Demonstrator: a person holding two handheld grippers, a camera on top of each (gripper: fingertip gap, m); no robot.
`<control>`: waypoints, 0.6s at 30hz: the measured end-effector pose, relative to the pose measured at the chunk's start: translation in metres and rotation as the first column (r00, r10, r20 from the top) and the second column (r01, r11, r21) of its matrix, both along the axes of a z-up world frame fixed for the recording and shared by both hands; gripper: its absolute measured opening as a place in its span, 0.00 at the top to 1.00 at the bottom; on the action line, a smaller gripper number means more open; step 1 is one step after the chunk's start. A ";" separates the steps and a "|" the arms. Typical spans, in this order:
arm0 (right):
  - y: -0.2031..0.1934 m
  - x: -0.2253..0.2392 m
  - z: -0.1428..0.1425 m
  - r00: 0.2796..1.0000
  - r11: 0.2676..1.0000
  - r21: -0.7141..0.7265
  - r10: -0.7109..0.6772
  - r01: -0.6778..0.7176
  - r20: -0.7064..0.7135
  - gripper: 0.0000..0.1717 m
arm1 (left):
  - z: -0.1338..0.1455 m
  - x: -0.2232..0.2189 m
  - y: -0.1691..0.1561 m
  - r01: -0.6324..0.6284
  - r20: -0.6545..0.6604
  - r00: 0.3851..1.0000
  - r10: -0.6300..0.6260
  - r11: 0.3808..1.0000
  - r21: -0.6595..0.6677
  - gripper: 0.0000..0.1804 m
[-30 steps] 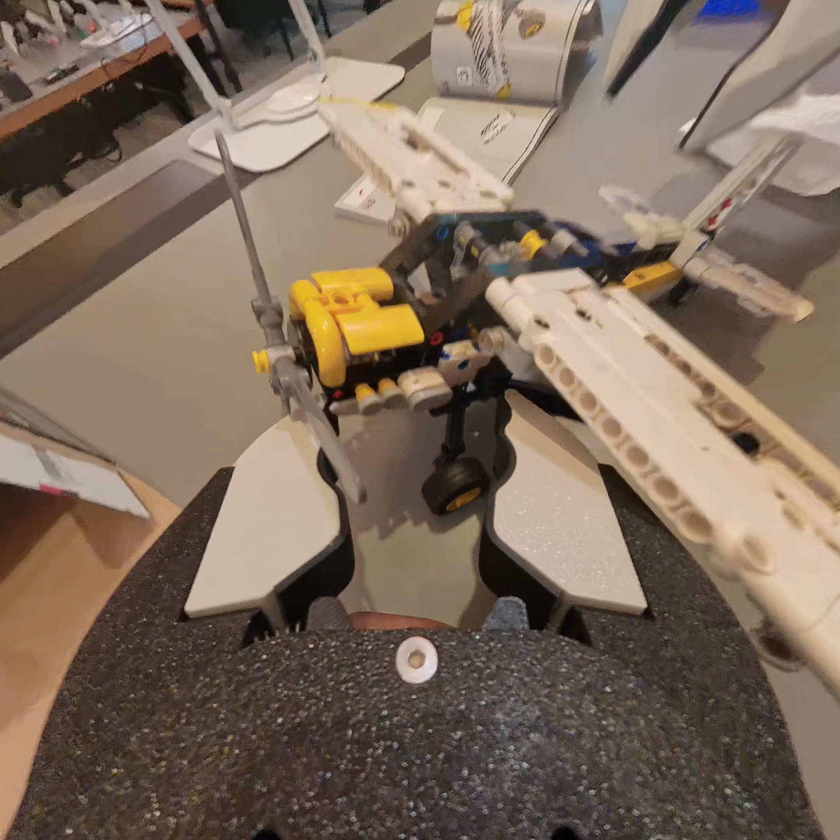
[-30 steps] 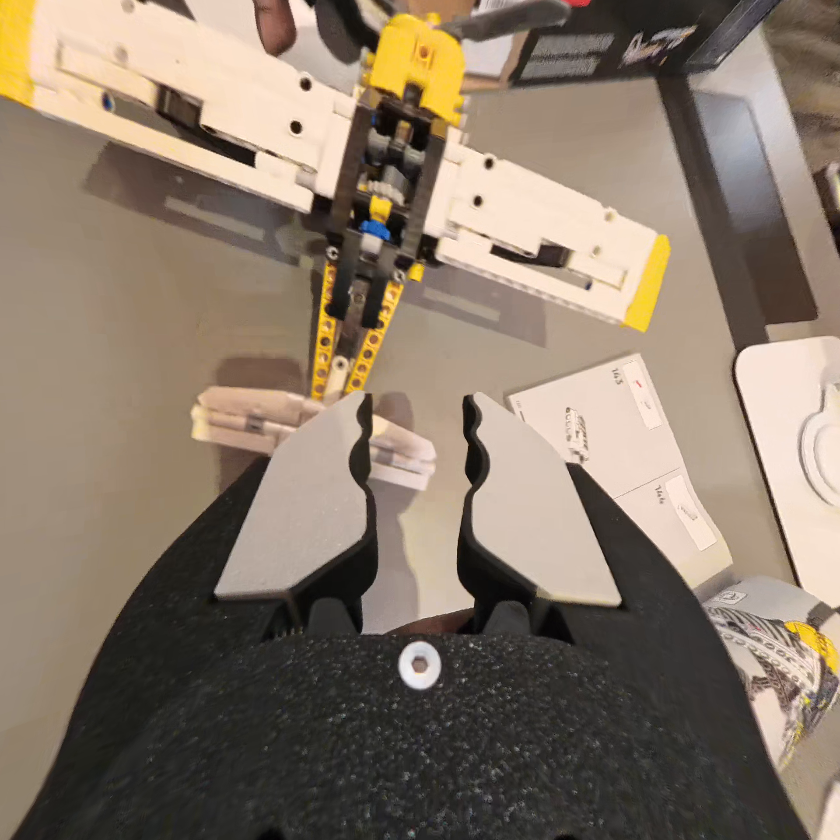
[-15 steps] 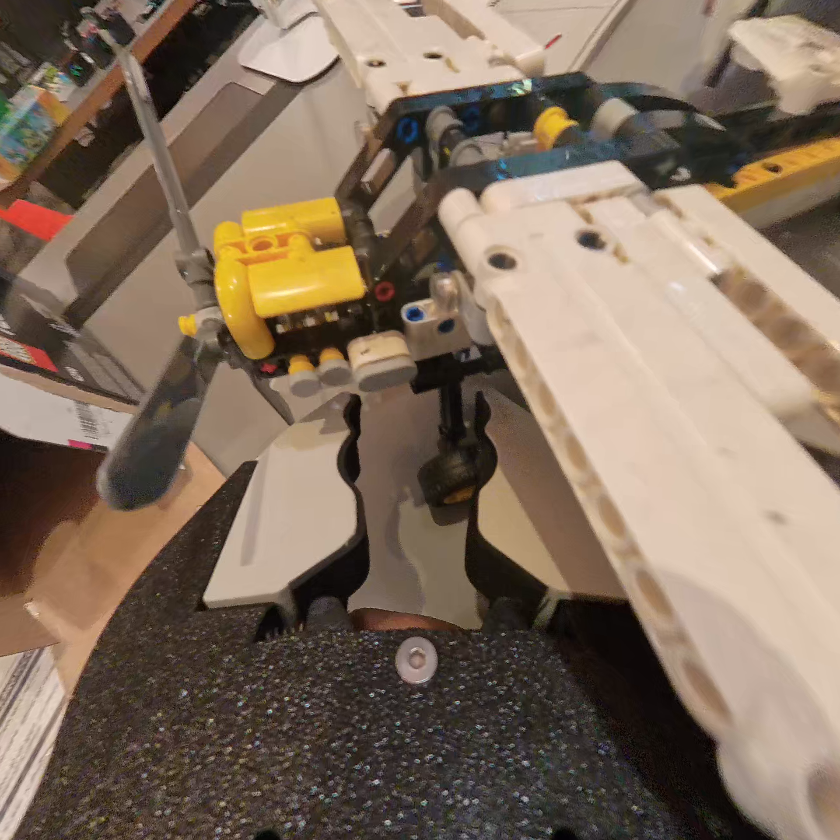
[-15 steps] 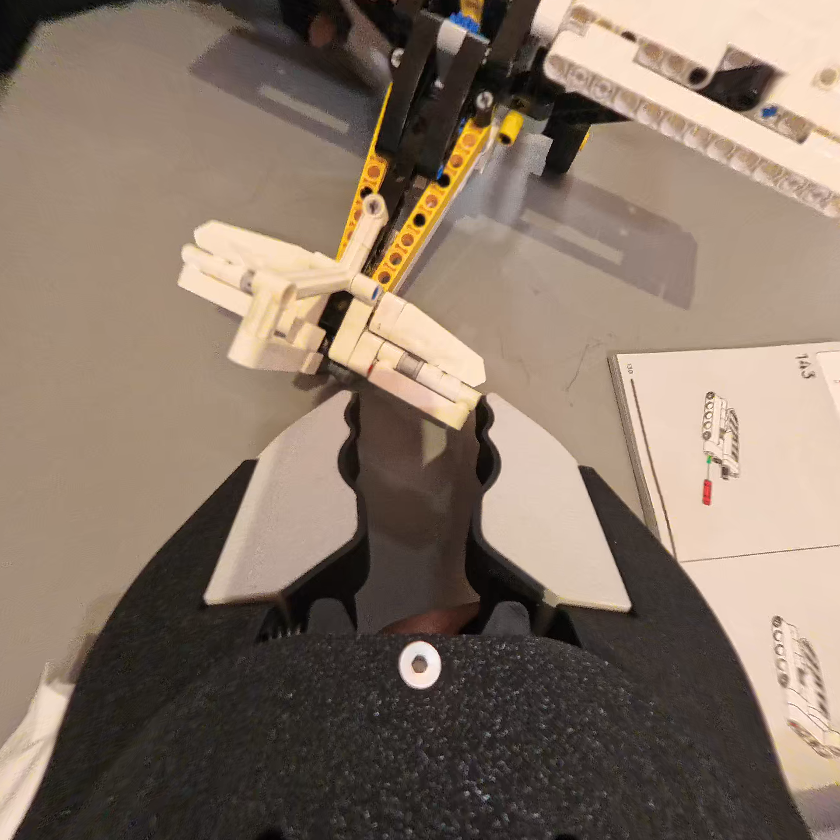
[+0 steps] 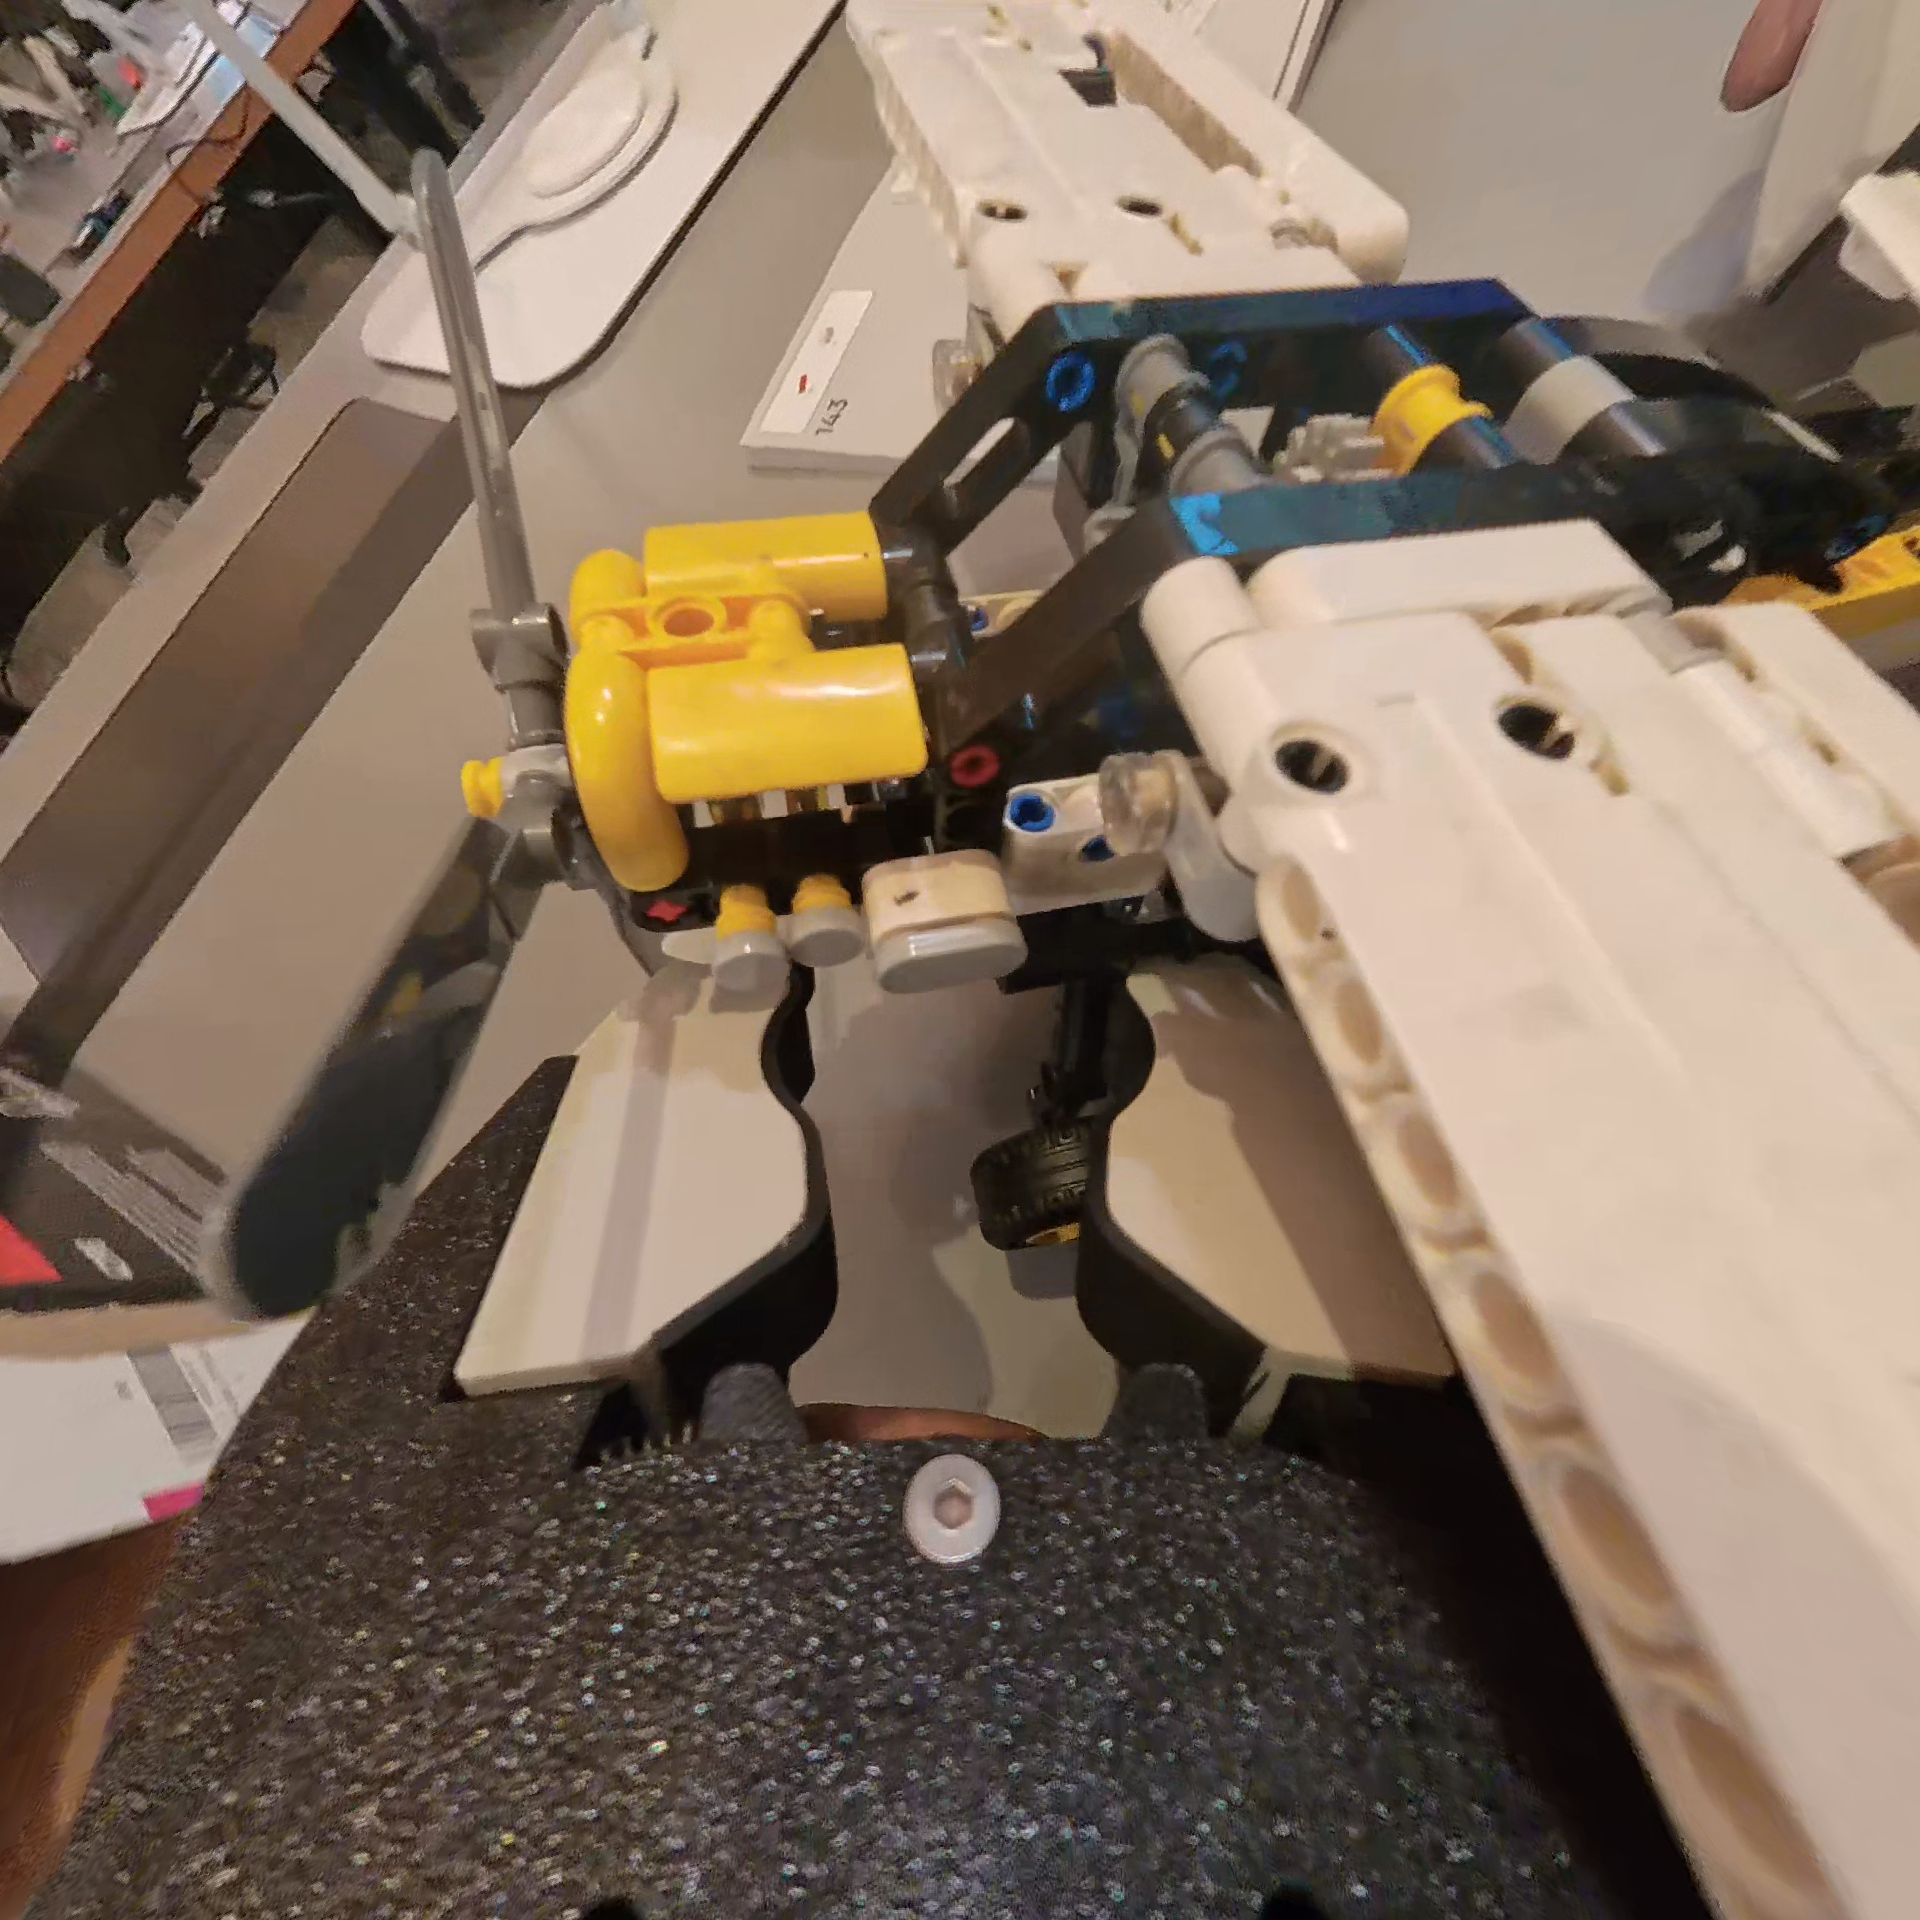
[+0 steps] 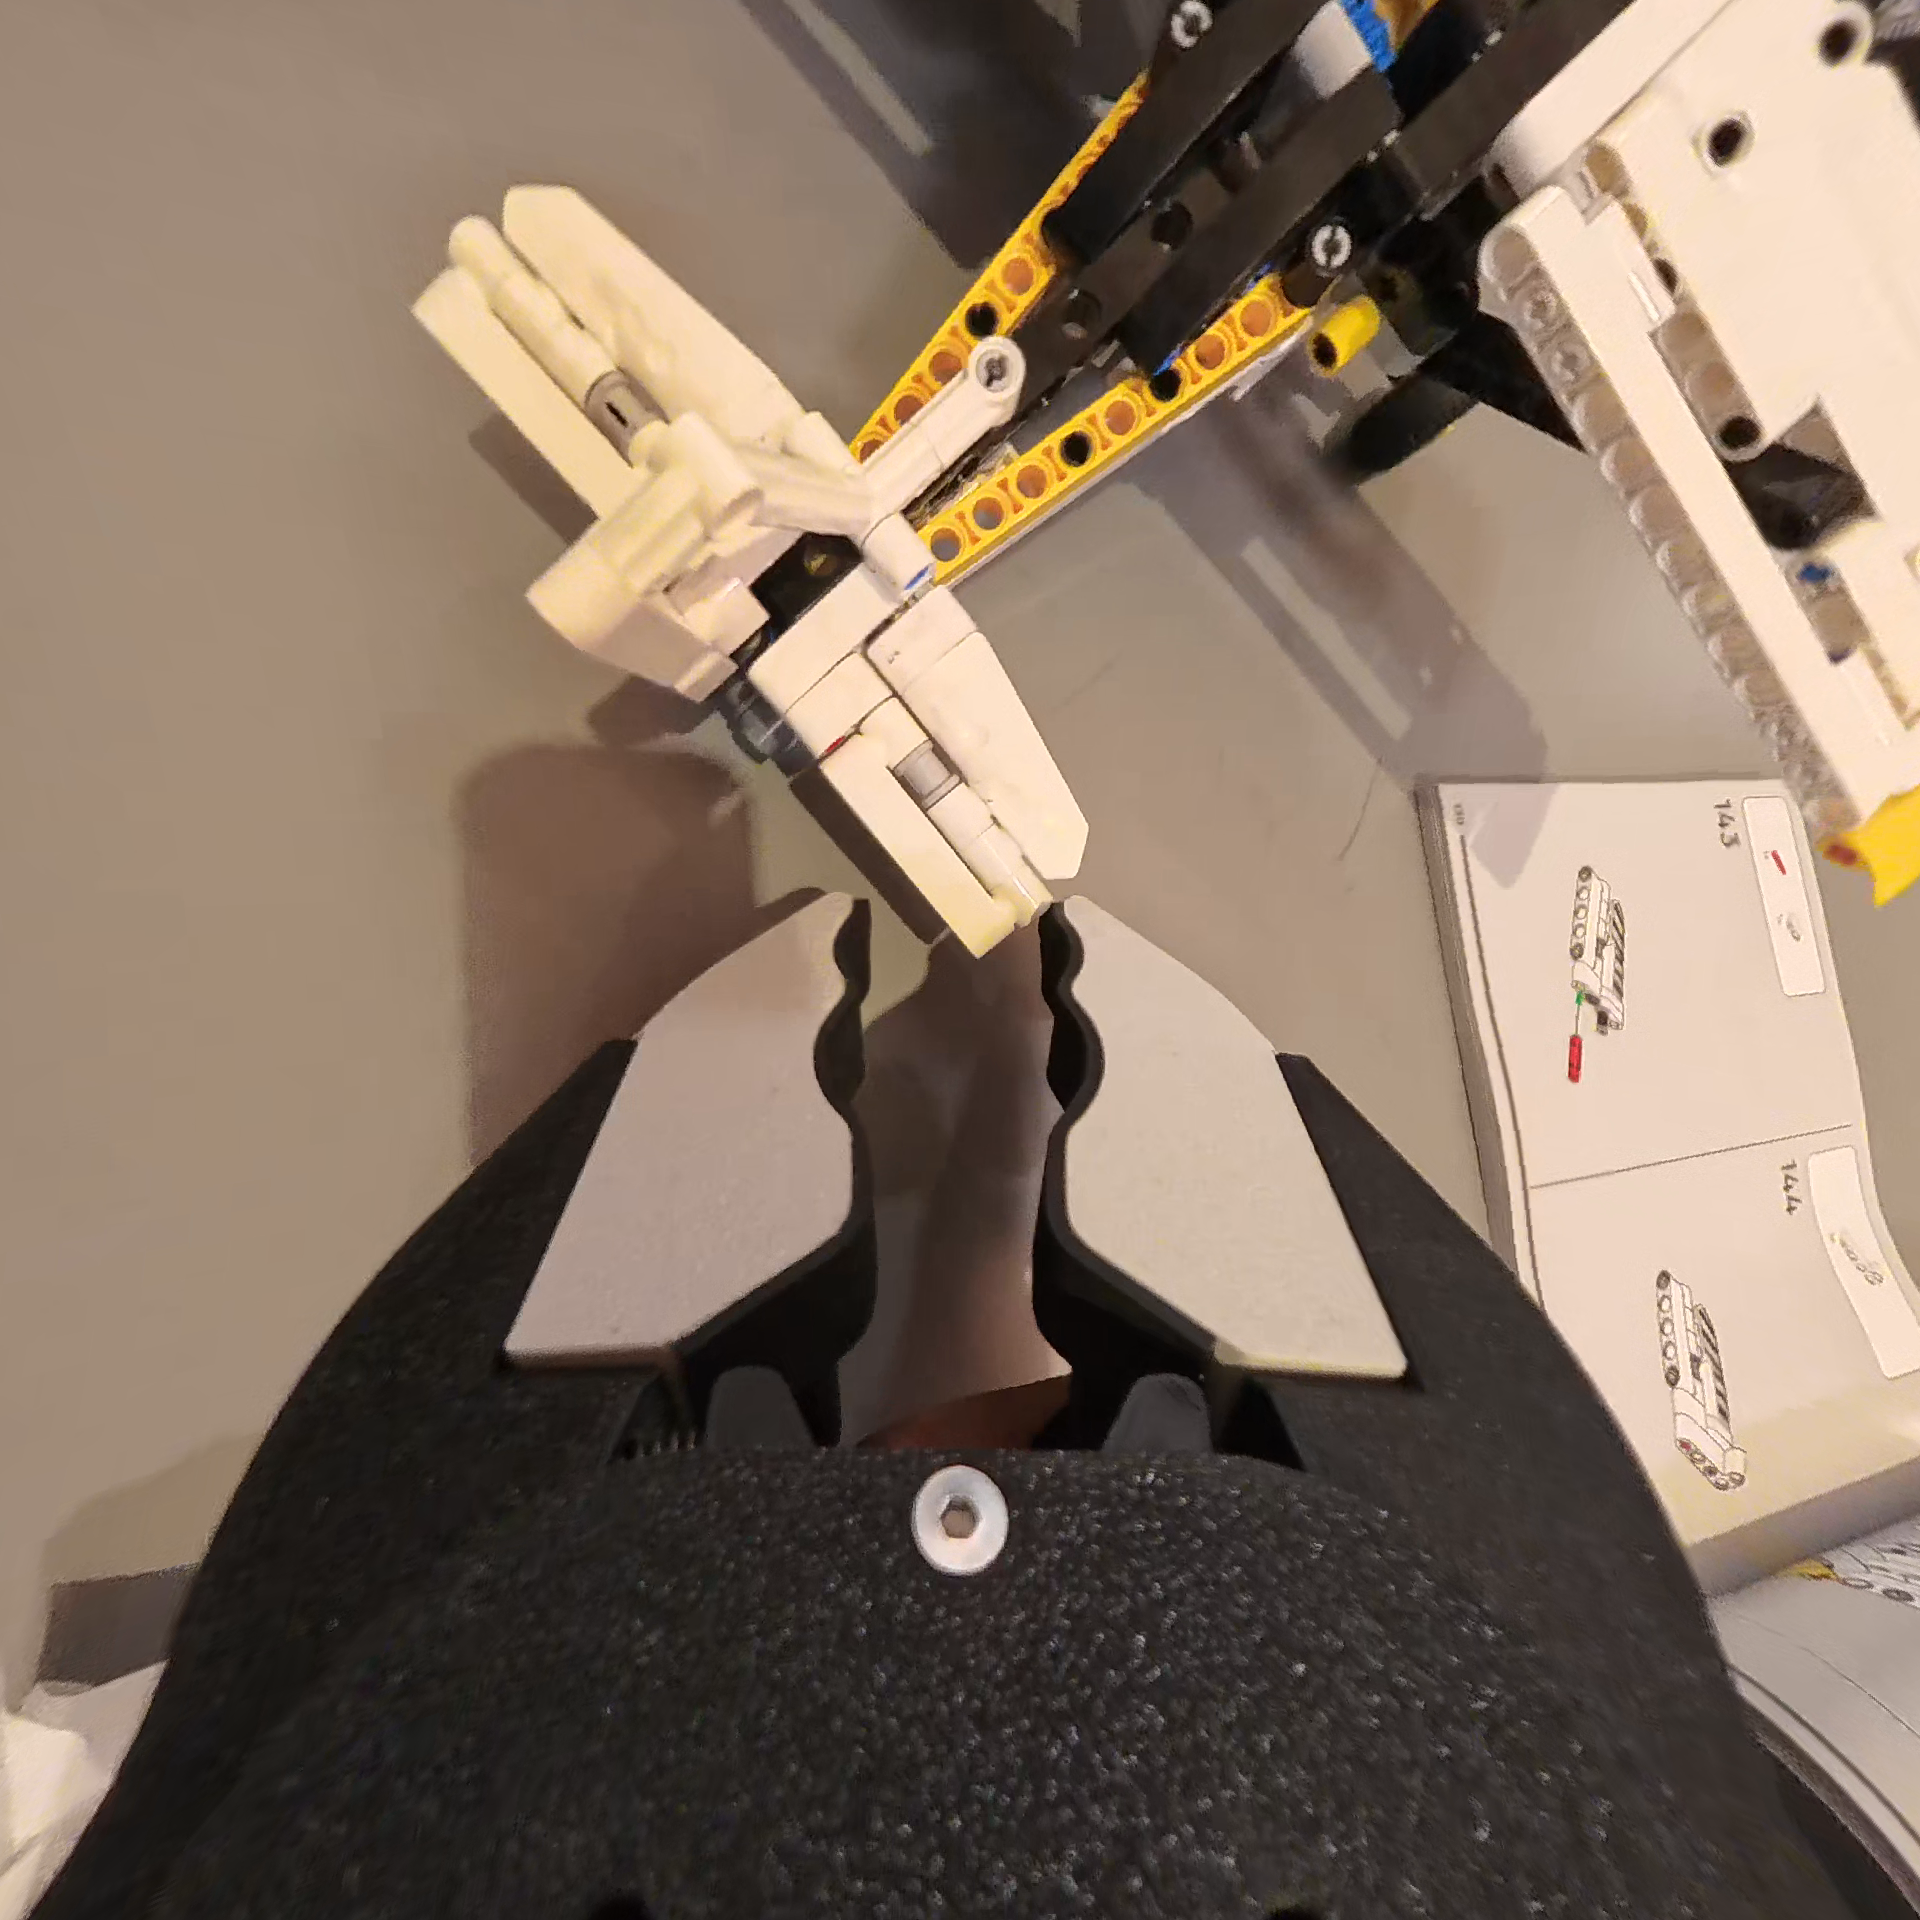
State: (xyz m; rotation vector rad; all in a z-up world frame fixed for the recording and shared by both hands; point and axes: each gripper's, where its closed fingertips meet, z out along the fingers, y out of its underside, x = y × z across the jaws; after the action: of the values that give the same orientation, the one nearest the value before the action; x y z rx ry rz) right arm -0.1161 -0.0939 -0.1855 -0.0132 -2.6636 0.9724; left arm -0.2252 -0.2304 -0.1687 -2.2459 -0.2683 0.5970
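A brick-built toy plane with a yellow engine (image 5: 769, 707), grey propeller (image 5: 468, 343) and white wings (image 5: 1507, 935) fills the left wrist view. My left gripper (image 5: 966, 997) reaches under its nose and is shut on the black underbody. Its fingertips are hidden there, and the wheel strut (image 5: 1039, 1195) hangs between the fingers. In the right wrist view, the plane's white tailplane (image 6: 935, 769) points into my right gripper (image 6: 951, 914). Its tip touches the right fingertip (image 6: 1081, 935). A gap remains at the left fingertip (image 6: 821, 935), so the gripper is open.
An open instruction booklet (image 6: 1662, 1039) lies on the grey table (image 6: 260, 727) right of the tail; it also shows beyond the nose (image 5: 831, 384). A white lamp base (image 5: 561, 208) stands at the back left. A cardboard box (image 5: 83, 1403) sits at the left edge.
My left gripper closed in under the nose and the plane has swung round on the table. My right gripper moved up to the tailplane, and its jaws widened, then narrowed around the tip.
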 end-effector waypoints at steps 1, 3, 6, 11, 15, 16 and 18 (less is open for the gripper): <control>0.001 0.001 -0.001 1.000 1.000 0.007 0.004 -0.004 -0.003 0.82 | 0.001 -0.003 0.003 0.017 -0.005 1.000 -0.017 1.000 -0.009 0.70; 0.003 0.003 -0.001 1.000 1.000 0.012 0.011 -0.011 -0.006 0.82 | 0.003 -0.009 0.009 0.052 -0.018 0.998 -0.053 0.998 -0.020 0.67; 0.005 0.006 -0.002 1.000 1.000 0.007 0.013 -0.013 0.007 0.83 | 0.004 -0.021 0.020 0.112 -0.030 0.993 -0.113 0.993 -0.025 0.62; -0.001 0.006 -0.002 0.999 0.999 -0.054 -0.002 0.004 0.033 0.83 | 0.001 -0.047 0.030 0.132 -0.058 0.990 -0.130 0.991 0.018 0.54; -0.001 0.004 0.000 0.999 0.993 -0.115 -0.030 0.032 0.027 0.84 | -0.005 -0.050 0.022 0.073 -0.040 0.997 -0.072 0.997 0.012 0.57; 0.000 0.004 0.000 0.999 0.991 -0.125 -0.034 0.037 0.030 0.84 | -0.005 -0.049 0.017 0.054 -0.041 0.998 -0.054 0.999 0.002 0.57; 0.001 0.004 0.002 0.999 0.990 -0.136 -0.033 0.038 0.042 0.84 | -0.006 -0.047 0.008 0.008 -0.035 0.999 -0.008 1.000 -0.014 0.56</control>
State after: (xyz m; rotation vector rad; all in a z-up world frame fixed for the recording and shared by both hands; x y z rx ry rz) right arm -0.1122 -0.0925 -0.1840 -0.1105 -2.6172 1.1527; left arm -0.2722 -0.2226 -0.1749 -2.2466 -0.2386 0.6349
